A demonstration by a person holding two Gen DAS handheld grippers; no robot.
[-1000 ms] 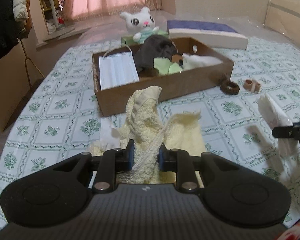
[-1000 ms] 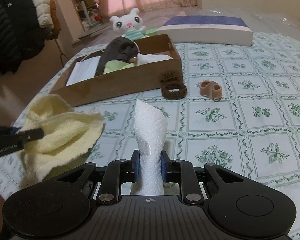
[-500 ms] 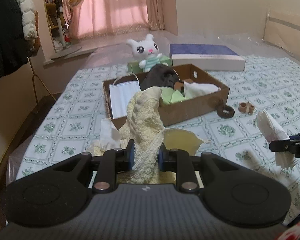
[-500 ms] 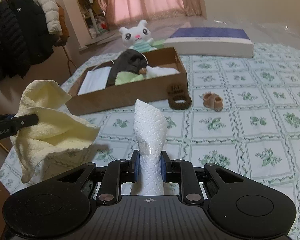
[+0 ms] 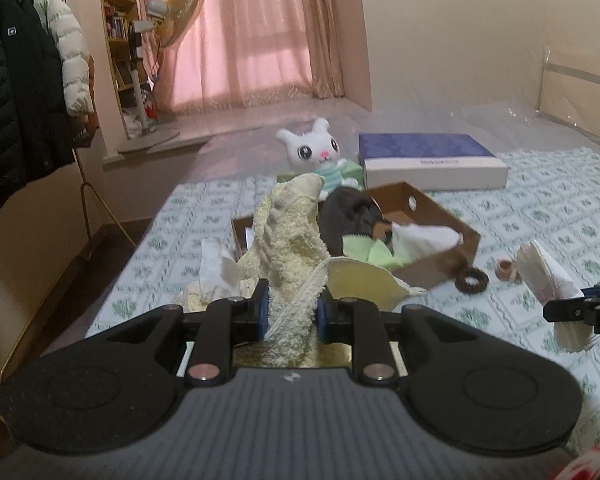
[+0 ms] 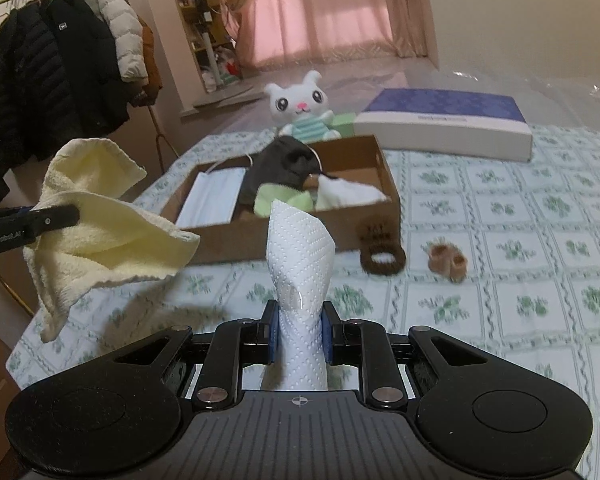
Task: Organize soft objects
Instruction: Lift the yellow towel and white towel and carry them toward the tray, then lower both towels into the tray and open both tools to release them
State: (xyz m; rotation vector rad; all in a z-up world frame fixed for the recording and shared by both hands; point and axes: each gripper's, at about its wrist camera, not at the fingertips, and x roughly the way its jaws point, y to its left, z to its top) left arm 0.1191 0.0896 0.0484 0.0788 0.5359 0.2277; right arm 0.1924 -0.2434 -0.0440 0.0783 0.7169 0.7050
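Both loads now lifted clear of the table (image 6: 540, 240): left gripper (image 5: 292, 316) clamped on yellow towel (image 5: 290, 240), right gripper (image 6: 300, 338) clamped on paper towel (image 6: 300, 248). Likely bound for the cardboard box (image 6: 300, 236).

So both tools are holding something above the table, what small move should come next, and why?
Probably carry the left tool with its towel forward over the box: towel and tissue hang off the table, and the box already holds soft items.

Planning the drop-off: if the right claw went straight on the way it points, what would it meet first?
Probably the near wall of the cardboard box, straight ahead of the right claw and its paper towel; nothing visible lies between, though depth is hard to judge.
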